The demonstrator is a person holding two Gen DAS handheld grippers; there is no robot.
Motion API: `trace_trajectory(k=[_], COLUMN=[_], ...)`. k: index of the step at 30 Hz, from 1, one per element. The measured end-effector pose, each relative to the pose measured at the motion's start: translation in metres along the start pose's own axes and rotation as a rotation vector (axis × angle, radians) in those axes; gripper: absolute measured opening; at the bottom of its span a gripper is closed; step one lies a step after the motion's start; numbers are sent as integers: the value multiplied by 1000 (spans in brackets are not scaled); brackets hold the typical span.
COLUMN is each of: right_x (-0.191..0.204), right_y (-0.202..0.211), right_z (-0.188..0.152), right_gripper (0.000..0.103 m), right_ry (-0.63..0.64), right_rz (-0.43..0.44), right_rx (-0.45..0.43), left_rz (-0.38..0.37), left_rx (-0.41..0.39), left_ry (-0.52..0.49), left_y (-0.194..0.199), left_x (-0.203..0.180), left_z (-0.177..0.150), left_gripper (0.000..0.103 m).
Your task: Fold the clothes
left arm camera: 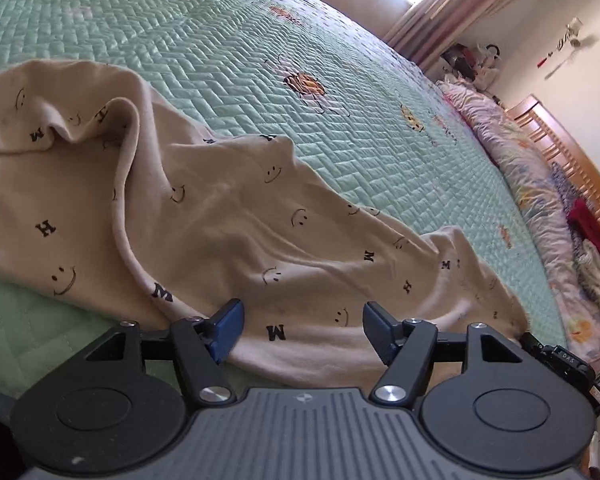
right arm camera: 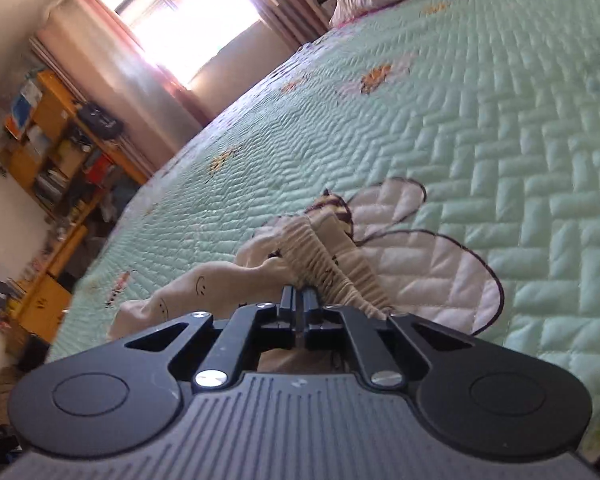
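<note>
A cream garment [left arm camera: 204, 216] printed with smiley faces and black letters lies rumpled on a green quilted bedspread [left arm camera: 228, 48]. My left gripper [left arm camera: 302, 320] hovers low over its near edge, its blue pads wide apart and the cloth under them, not pinched. In the right wrist view my right gripper [right arm camera: 300, 294] has its jaws close together at the gathered elastic waistband [right arm camera: 328, 256] of the same cream garment [right arm camera: 204, 284], and the cloth bunches up from the fingertips.
The green bedspread [right arm camera: 480, 120] has bee and flower patches. A floral duvet [left arm camera: 540, 184] and piled clothes lie along a wooden headboard [left arm camera: 572, 152] on the right. A curtained window [right arm camera: 180, 12] and an orange shelf unit [right arm camera: 52, 140] stand beyond the bed.
</note>
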State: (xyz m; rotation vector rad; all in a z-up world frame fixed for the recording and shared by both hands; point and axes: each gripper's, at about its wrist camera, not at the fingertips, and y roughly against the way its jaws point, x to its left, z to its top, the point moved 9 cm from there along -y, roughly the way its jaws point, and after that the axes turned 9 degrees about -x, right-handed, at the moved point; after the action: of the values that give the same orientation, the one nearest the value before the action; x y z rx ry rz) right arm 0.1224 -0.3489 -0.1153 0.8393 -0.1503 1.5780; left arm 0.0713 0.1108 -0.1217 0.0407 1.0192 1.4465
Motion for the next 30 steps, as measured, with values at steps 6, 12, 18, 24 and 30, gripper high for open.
trace_trajectory(k=[6, 12, 18, 24, 30], right_x=[12, 33, 100, 140, 147], right_y=[-5, 13, 20, 14, 16], right_z=[-7, -6, -38, -63, -65], right_gripper=[61, 62, 64, 66, 71], right_ry=[121, 128, 201, 204, 210], right_rz=[-13, -58, 78, 145, 111], right_rx=[-7, -54, 1, 94, 108], left_rz=[-63, -97, -19, -1, 22], left_rx=[-31, -234, -418, -428, -401], left_ry=[78, 199, 375, 506, 559], left_y=[14, 63, 88, 77, 66], left_x=[11, 51, 130, 176, 186], left_z=[4, 38, 80, 94, 87], left_gripper=[69, 76, 77, 72, 72])
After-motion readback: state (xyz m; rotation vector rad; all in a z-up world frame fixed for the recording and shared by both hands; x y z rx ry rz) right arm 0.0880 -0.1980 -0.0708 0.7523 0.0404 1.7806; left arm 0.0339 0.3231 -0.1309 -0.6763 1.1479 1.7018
